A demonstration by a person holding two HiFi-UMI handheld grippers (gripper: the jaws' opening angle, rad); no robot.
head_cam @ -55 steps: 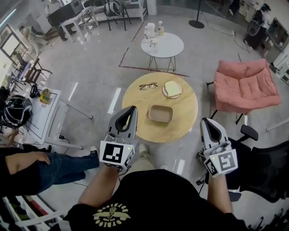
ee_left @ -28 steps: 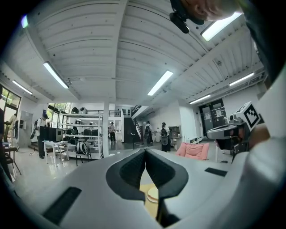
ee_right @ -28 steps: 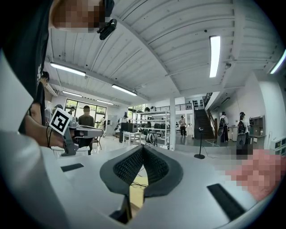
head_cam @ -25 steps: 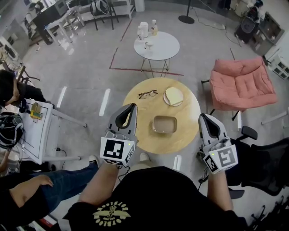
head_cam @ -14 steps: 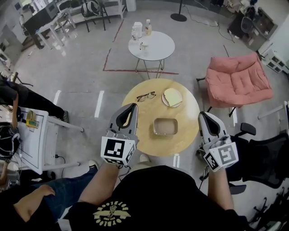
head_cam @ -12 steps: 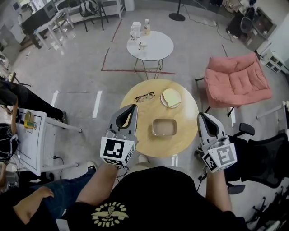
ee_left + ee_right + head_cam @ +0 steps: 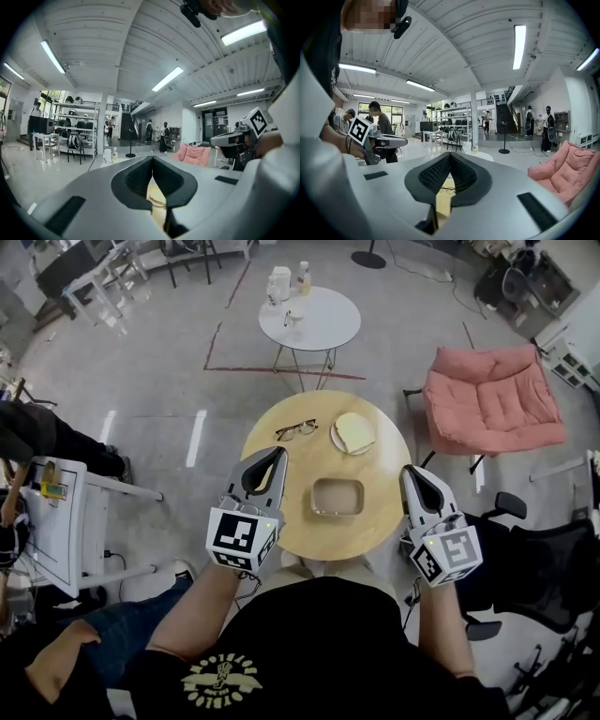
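Observation:
A round wooden table (image 7: 300, 517) stands on the floor in front of me. On it lie a pair of glasses (image 7: 294, 430), a plate with a slice of bread (image 7: 353, 433) and a shallow rectangular tray (image 7: 337, 497). My left gripper (image 7: 273, 457) hovers over the table's left edge, jaws shut and empty. My right gripper (image 7: 410, 474) hangs by the table's right edge, also shut on nothing. In the left gripper view the gripper (image 7: 152, 160) shows the plate (image 7: 157, 200) through the gap below its tips. In the right gripper view the gripper (image 7: 450, 156) points over the table top (image 7: 442, 200).
A small white round table (image 7: 310, 321) with bottles stands beyond. A pink armchair (image 7: 492, 399) sits at the right, a black office chair (image 7: 534, 573) by my right arm. A white desk (image 7: 52, 521) and seated people are at the left.
I have stepped closer to the wooden table, which now lies lower and nearer in the head view. Both grippers stay shut and have moved slightly inward toward the table.

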